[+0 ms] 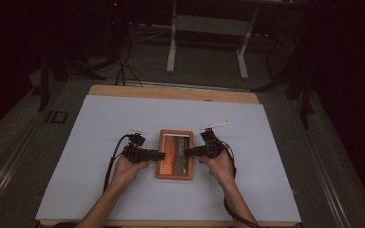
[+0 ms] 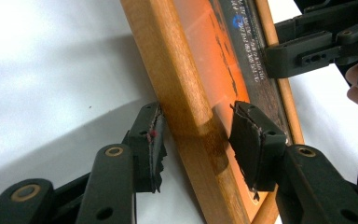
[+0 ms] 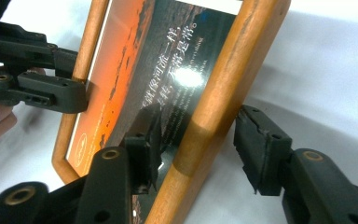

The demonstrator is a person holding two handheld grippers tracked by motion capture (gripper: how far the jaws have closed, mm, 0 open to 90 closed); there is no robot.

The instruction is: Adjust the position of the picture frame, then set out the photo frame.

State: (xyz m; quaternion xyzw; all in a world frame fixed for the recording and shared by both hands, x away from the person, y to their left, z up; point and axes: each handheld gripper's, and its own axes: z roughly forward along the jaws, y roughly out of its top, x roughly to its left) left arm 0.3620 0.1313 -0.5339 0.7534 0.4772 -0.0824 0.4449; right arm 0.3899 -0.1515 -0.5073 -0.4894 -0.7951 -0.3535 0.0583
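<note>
- Closest up are the left gripper's (image 2: 198, 140) two black jaws, ragged dark pads (image 2: 247, 144) on the inner faces. They straddle one long side of the picture frame (image 2: 177, 79); one pad looks right against the outer edge, the other stands off over the glass, so I'd call it released, not clamped.
- Same story for the right gripper (image 3: 198, 149): its jaws sit either side of the frame's opposite long side with a visible gap at the outer pad. Let go, nothing pinched.
- One frame, rounded-corner rectangle of smooth orange-brown wood, lying flat on the white sheet (image 1: 100, 142). Inside it there's a glossy print (image 3: 135, 79), orange sunset fading to dark with white lettering and a glare spot.
- From above, the frame (image 1: 175, 154) lies mid-sheet with one gripper touching or nearly touching each side, left (image 1: 160, 155) and right (image 1: 188, 152).
- The sheet is matte and covers a wooden table (image 1: 171, 92).
</note>
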